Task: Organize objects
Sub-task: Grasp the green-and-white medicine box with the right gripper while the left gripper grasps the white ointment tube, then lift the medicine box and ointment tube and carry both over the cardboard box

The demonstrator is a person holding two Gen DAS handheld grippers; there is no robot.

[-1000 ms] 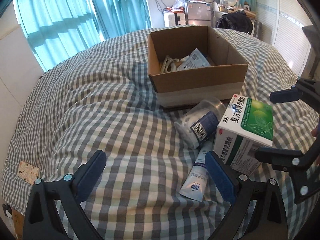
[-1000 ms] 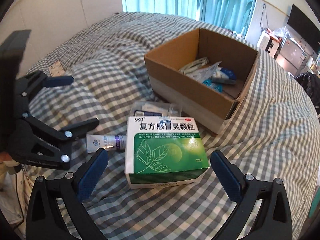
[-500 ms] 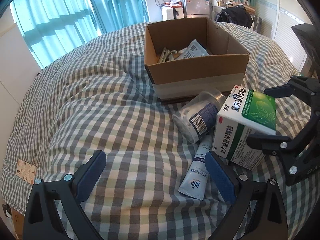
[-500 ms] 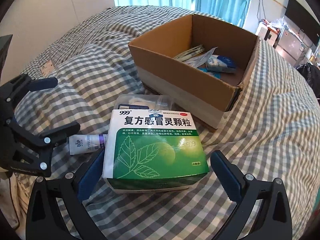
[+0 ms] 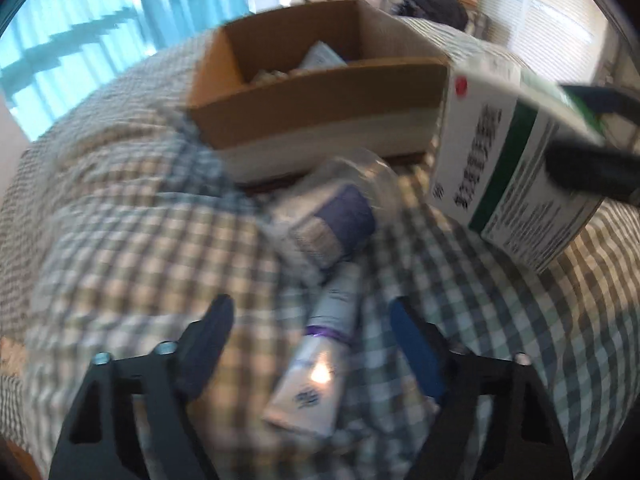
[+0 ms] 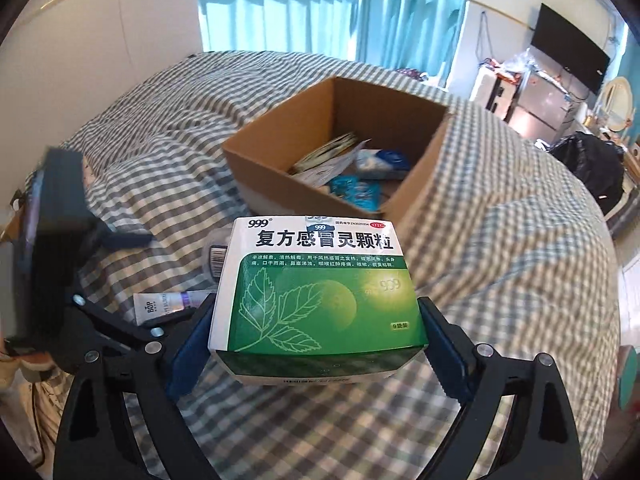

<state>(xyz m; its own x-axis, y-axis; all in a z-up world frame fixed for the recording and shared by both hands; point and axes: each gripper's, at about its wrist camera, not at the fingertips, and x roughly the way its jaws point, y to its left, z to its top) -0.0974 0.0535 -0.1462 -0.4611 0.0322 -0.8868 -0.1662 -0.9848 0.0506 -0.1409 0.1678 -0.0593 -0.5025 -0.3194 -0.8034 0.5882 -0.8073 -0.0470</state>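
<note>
Medicine box (image 6: 318, 300) clamped in right gripper (image 6: 318, 344), cardboard box (image 6: 336, 148) at twelve o'clock; left gripper (image 5: 310, 330), jaws just closing, straddles tube (image 5: 316, 364) unpinched

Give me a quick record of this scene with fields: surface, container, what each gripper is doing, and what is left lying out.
surface: checked bedspread
container: open cardboard box, packets inside
right gripper: jaws just closing, shut on green medicine box, lifted off the bedspread
left gripper: open, jaws just closing, tube between them, not gripped
left out: tube, clear jar beside the cardboard box
</note>
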